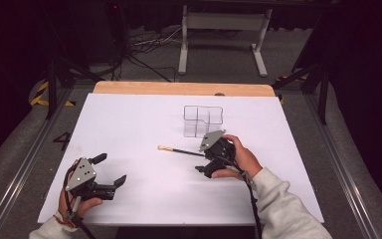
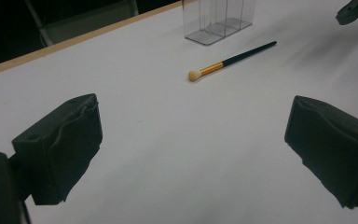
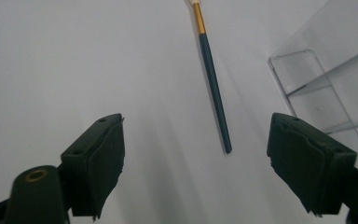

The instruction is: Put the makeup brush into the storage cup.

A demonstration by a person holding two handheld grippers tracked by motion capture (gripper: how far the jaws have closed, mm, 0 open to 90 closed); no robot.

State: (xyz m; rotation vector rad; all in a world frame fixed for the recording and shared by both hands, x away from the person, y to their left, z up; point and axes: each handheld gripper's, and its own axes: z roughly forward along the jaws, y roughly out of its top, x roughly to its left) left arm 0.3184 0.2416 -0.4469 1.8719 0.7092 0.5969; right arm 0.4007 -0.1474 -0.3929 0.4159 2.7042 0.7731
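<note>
High view: one desk [image 1: 129, 129] with a white top and a strip of bare wood along its far edge carries one clear plastic organiser [image 1: 202, 121], one makeup brush [image 1: 181, 150] and the two grippers, one in each of the person's hands. The organiser is a transparent box split by inner walls into compartments, standing upright toward the far middle of the desk. The left gripper [image 1: 113, 171] is held near the front left corner, well apart from everything else, its fingers [image 2: 60, 149] spread wide with bare desk between them. The right gripper [image 1: 199, 163] sits just in front of the organiser at the brush's handle end; its fingers [image 3: 98, 163] stand apart with nothing pinched, and the brush's handle tip lies on the desk ahead of the gap between them. The brush lies flat just in front of the organiser, apart from it. It is slim, with a small cream tuft, a gold ferrule and a long dark teal handle tapering to a point.
</note>
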